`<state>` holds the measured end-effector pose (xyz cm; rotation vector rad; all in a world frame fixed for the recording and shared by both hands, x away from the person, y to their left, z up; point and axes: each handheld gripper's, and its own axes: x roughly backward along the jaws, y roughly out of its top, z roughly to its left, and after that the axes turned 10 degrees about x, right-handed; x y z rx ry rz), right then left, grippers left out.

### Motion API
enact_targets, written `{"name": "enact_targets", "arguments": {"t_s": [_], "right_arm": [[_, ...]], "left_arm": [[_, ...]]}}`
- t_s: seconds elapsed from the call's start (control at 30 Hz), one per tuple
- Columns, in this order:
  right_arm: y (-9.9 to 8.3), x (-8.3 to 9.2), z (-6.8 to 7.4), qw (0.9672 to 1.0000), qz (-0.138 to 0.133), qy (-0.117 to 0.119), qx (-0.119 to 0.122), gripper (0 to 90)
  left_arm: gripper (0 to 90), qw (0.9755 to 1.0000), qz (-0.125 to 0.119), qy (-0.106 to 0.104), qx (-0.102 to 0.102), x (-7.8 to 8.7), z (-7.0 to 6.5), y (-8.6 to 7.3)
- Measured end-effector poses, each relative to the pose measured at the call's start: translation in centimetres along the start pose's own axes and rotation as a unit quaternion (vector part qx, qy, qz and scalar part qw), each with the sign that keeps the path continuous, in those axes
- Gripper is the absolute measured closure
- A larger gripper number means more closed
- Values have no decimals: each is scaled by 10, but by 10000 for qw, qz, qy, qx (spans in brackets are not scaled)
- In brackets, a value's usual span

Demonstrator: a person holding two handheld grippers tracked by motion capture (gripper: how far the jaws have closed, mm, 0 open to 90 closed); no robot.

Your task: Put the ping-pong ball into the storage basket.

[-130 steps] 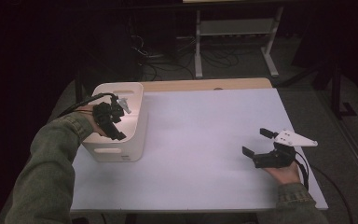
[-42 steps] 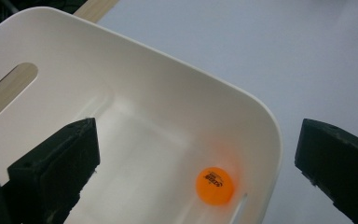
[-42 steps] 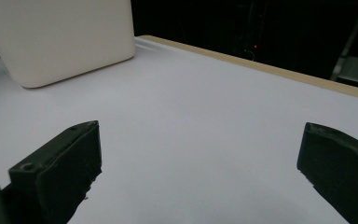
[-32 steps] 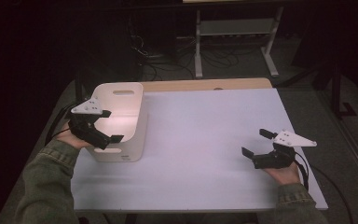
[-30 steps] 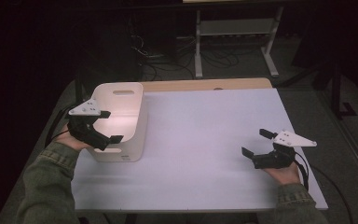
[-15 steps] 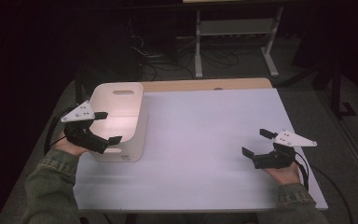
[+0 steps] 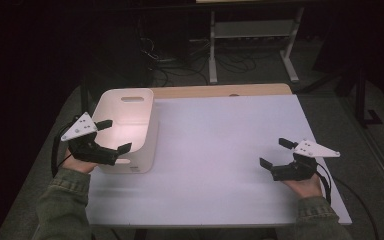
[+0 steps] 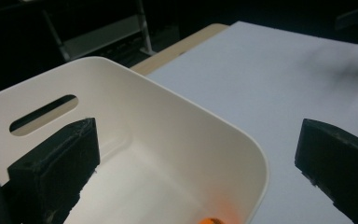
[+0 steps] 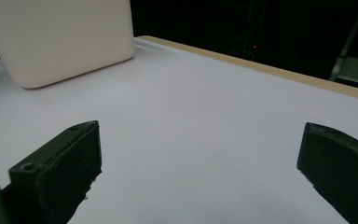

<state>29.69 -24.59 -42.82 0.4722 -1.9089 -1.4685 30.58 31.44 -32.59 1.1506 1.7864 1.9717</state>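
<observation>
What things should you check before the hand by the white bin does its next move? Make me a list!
1. Left gripper open: ok, its jaws stand wide apart with nothing between them.
2. Left gripper lined up with the white bin: ok, one jaw sits over the inside and one outside the near corner.
3. Bin upright on the table: ok.
4. What lies in the bin: cannot tell, a small orange thing peeks in at the edge of the left gripper view.
5. Right gripper out of the way: ok, open and far off on the other side of the table.
</observation>
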Motion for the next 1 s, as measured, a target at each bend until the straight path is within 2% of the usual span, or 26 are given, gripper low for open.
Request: {"name": "enact_targets", "arguments": {"t_s": [0.27, 0.4, 0.53, 0.6, 0.7, 0.93, 1.0], "right_arm": [[0, 0, 0, 10000, 1, 0, -2, 0], [0, 0, 0, 10000, -9, -4, -10, 0], [0, 0, 0, 10000, -16, -9, -4, 0], [0, 0, 0, 10000, -16, -10, 2, 0], [0, 0, 0, 10000, -26, -12, 24, 0], [1, 0, 1, 10000, -59, -31, 56, 0], [1, 0, 0, 9999, -67, -44, 66, 0]], "left_arm": [[0, 9998, -181, -21, -11, 1, -7, -4], [0, 9992, -384, 70, 76, 2, -8, -8], [0, 9989, -442, 139, 110, 3, -8, -11], [0, 9985, -501, 178, 132, 4, -8, -13], [0, 9977, -634, 114, 192, 7, -8, -14], [0, 9952, -891, 312, 271, 12, -7, -16], [0, 9953, -879, 308, 264, 12, -8, -17]]}}
